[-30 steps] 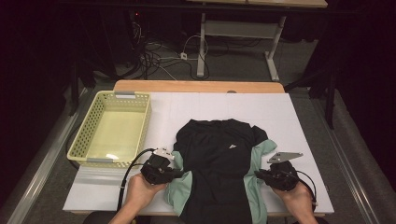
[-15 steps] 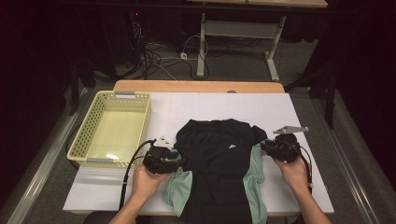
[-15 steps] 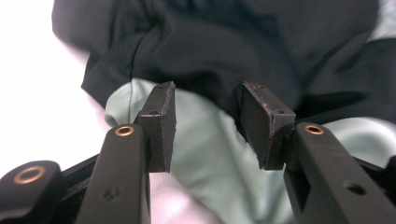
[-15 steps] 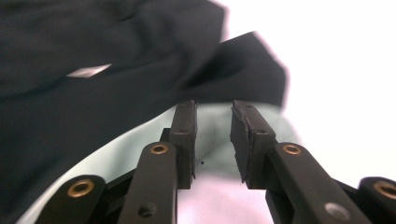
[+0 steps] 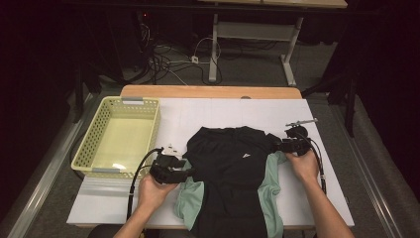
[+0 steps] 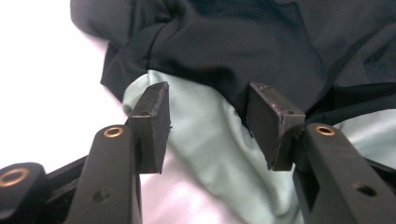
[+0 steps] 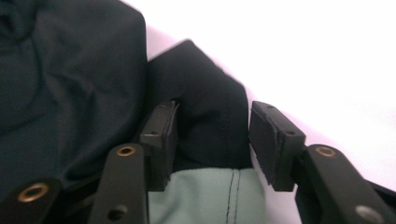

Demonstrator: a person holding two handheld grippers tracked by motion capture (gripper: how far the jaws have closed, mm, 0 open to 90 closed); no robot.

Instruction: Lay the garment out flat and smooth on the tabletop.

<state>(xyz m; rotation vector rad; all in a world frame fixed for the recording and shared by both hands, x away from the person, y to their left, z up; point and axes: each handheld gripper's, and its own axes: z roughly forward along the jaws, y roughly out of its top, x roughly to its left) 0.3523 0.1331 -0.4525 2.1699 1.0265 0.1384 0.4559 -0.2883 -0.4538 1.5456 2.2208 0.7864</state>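
Both tools, left [image 6: 208,126] and right [image 7: 212,140], sit spread over the shirt [image 5: 233,168] at the counter's [image 5: 223,111] 6 o'clock edge, so closing shallow may pinch one layer only.

Beyond the white table [image 5: 237,111], a dim grey floor [image 5: 247,69] is strewn with cables [image 5: 163,62]; a desk frame [image 5: 247,34] is seen behind.

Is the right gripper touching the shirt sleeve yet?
Touching. In the right gripper view the right gripper is open astride the black sleeve, one pad pressed against its fold.
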